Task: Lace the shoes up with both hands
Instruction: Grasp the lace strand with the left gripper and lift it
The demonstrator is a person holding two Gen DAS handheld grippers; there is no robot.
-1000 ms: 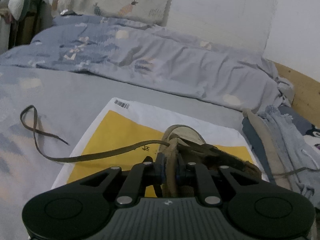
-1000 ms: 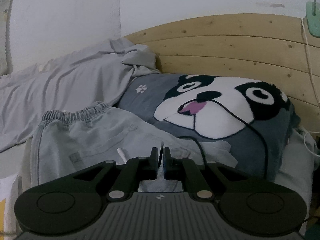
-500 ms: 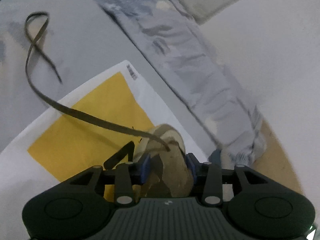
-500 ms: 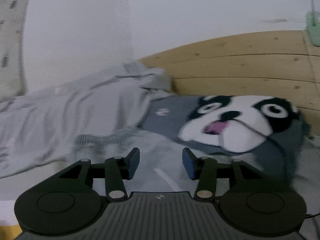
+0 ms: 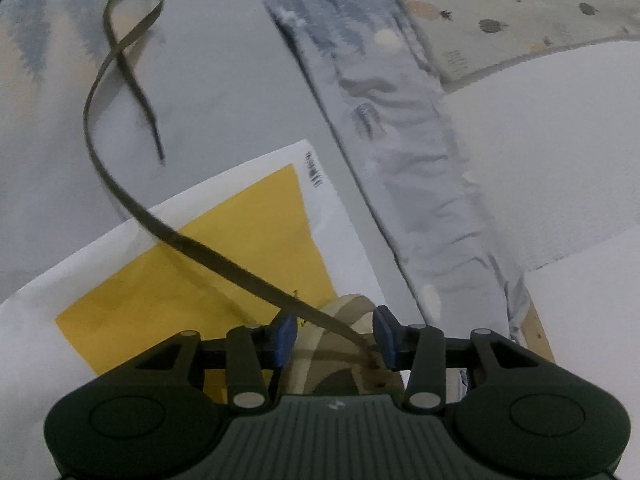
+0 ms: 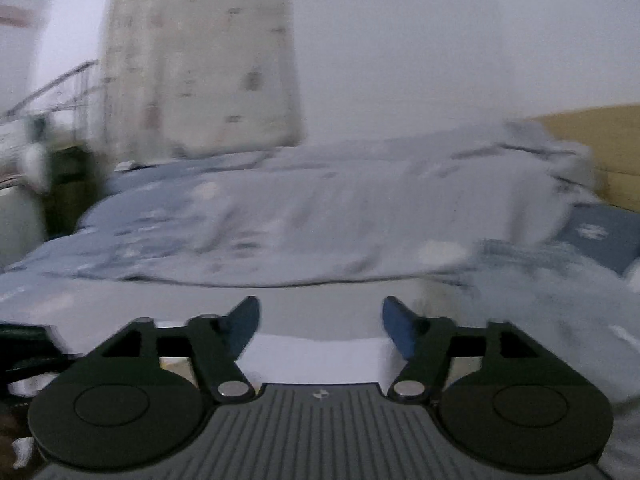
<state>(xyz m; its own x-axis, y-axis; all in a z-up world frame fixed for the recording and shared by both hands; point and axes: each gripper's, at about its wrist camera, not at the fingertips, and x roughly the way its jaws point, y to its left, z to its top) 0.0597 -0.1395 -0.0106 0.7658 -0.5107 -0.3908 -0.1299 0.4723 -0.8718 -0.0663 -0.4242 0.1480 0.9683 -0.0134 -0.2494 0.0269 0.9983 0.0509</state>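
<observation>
In the left wrist view a beige shoe (image 5: pixel 320 346) lies on a white and yellow paper sheet (image 5: pixel 180 300). My left gripper (image 5: pixel 336 338) is shut across the shoe, one blue pad against each side. A flat brown lace (image 5: pixel 200 244) leaves the shoe by the right pad and trails up-left over the sheet. It ends in a loose loop (image 5: pixel 132 12) on the grey bedsheet. My right gripper (image 6: pixel 320 320) hangs over the bed, its jaws opening with nothing between them. That view is blurred and shows neither shoe nor lace.
A crumpled blue-grey duvet (image 6: pixel 320 220) lies across the bed behind the sheet, also seen as the duvet (image 5: pixel 392 112) beside the shoe. A pineapple-print pillow (image 6: pixel 200 60) leans on the white wall. A wooden headboard (image 6: pixel 600 140) stands at the right.
My left gripper rolled and widened from a pinch on the shoe's edge to a span across the shoe. My right gripper released the thin lace end, opened, and swung left from the dog pillow.
</observation>
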